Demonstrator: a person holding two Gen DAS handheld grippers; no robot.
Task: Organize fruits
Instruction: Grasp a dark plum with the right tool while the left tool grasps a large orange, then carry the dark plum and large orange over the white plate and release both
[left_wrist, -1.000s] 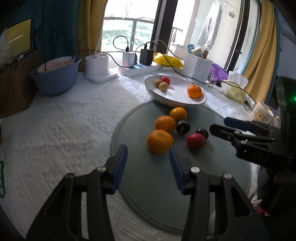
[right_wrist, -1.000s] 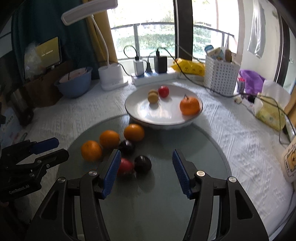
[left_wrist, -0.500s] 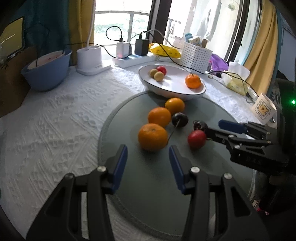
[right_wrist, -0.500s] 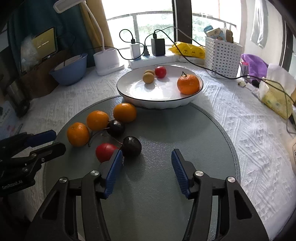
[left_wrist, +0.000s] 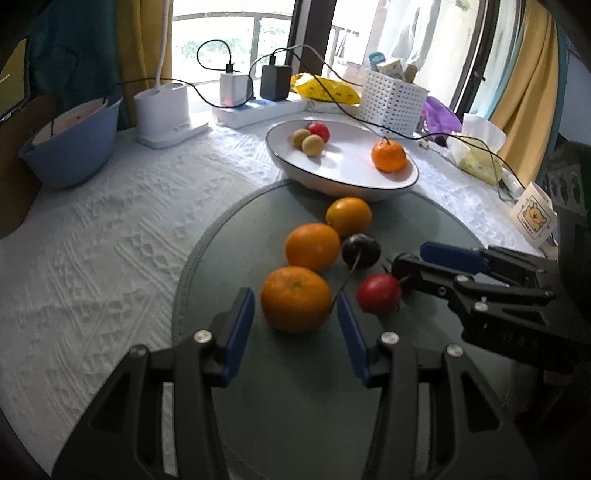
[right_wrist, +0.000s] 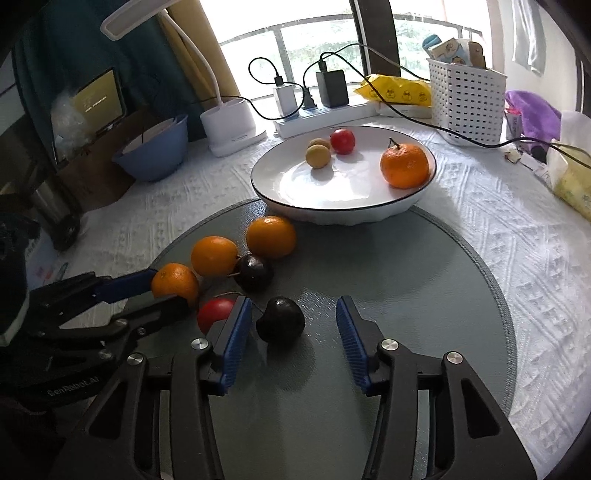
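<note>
Fingers of the L gripper (left_wrist: 295, 317) are being held spread, w/ the nearest orange (left_wrist: 296, 298) sitting between the pads; nothing is being pinched yet. Spread is only slightly wider than the fruit, prob. so that the neighbours aren't being knocked. R gripper (right_wrist: 293, 332) is also being held apart, its jaws bracketing a dark plum (right_wrist: 280, 320) that is lying closer to the left pad, clear of the right one. A red fruit (right_wrist: 215, 312) is being left just outside that left finger.

Remaining loose fruit, i.e. two more oranges (left_wrist: 312, 246) and a second dark plum (left_wrist: 361, 250), is lying on the grey round mat (left_wrist: 303, 398), nr its left-centre. White bowl (right_wrist: 280, 184) at the far edge is already holding four pieces.

Fruits are roundish, so no real long axis is being shown. The near orange's stem end is being presented upward; the bowl orange's stalk (right_wrist: 393, 142) is pointing up too.
</note>
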